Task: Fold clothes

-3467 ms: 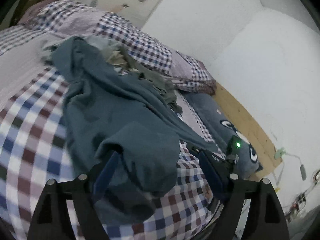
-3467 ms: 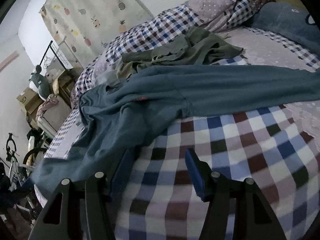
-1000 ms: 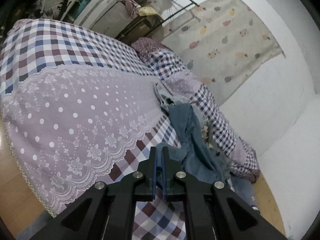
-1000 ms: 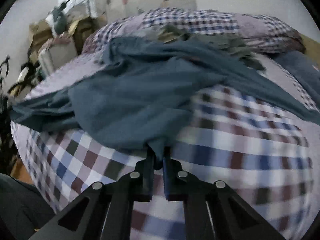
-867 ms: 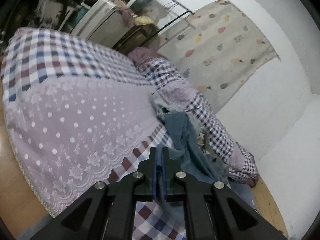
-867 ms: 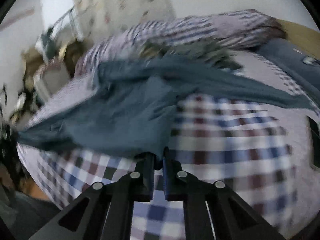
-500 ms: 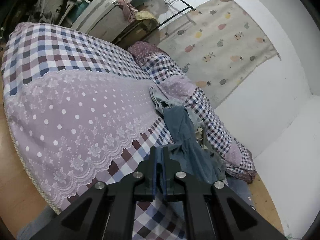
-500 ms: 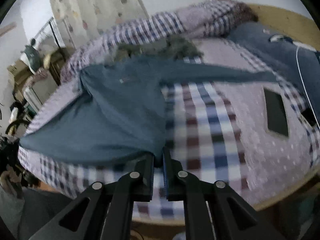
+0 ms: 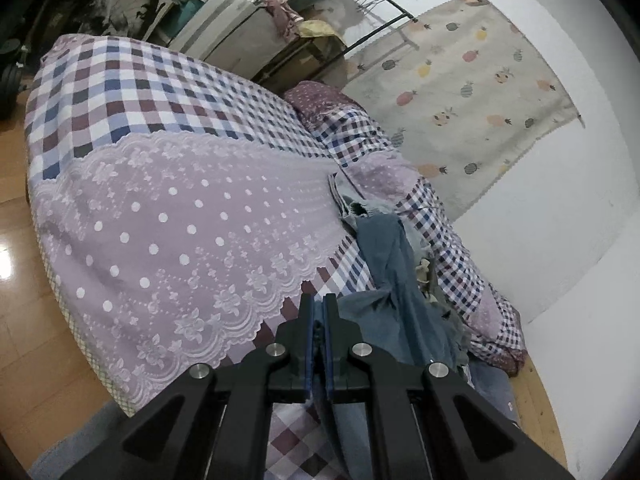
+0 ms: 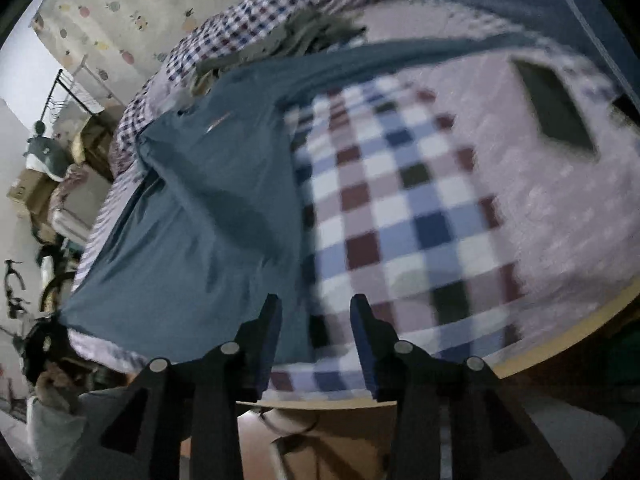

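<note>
Right gripper (image 10: 314, 316) opening since earlier | shirt (image 10: 208, 216) apparently lengthwise, collar headboardward

You have no readable text, label, brand, number or sign in either view. The small pale mark on the chest of the slate-blue cotton long-sleeved shirt (image 10: 216, 122), spread over the left part of the bed, is too blurred to tell whether it is lettering or a plain stripe. The cream fabric wall hanging (image 9: 472, 92) on the far wall carries only printed pineapple and fruit shapes, with no words. The cardboard boxes (image 9: 316, 46) far left show no print you can make out.
</note>
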Action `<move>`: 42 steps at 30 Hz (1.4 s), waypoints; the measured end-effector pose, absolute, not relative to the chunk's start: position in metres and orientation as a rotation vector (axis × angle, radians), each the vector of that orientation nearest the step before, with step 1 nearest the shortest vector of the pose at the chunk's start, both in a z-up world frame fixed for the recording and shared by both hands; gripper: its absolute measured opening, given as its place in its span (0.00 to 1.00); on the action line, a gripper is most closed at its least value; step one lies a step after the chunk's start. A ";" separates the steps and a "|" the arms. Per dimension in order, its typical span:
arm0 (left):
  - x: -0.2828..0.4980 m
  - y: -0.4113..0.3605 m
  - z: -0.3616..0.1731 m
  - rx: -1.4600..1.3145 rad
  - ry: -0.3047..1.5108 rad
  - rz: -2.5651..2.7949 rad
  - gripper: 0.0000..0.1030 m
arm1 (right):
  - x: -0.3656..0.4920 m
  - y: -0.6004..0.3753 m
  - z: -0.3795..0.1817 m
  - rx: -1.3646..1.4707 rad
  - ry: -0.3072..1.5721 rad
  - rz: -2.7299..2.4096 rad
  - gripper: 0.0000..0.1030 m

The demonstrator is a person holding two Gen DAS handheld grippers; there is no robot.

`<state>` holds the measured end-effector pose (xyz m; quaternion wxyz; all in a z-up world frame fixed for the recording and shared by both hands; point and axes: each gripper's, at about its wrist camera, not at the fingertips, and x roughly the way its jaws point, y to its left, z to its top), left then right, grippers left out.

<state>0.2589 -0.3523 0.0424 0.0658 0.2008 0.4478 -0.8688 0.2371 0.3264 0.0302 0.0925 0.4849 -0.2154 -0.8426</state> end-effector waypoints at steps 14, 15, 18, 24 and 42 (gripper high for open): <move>0.255 -0.350 0.039 0.636 1.354 -2.610 0.03 | 0.230 0.273 -0.001 1.453 -0.374 -2.297 0.38; 0.255 -0.350 0.040 0.637 1.352 -2.612 0.03 | 0.232 0.263 -0.001 1.442 -0.337 -2.250 0.38; 0.254 -0.349 0.039 0.642 1.348 -2.614 0.03 | 0.248 0.237 0.007 1.357 -0.265 -2.097 0.38; 0.251 -0.349 0.039 0.645 1.357 -2.612 0.03 | 0.254 0.255 0.013 1.367 -0.315 -2.150 0.38; 0.249 -0.348 0.041 0.618 1.362 -2.643 0.03 | 0.231 0.270 0.014 1.372 -0.235 -2.240 0.05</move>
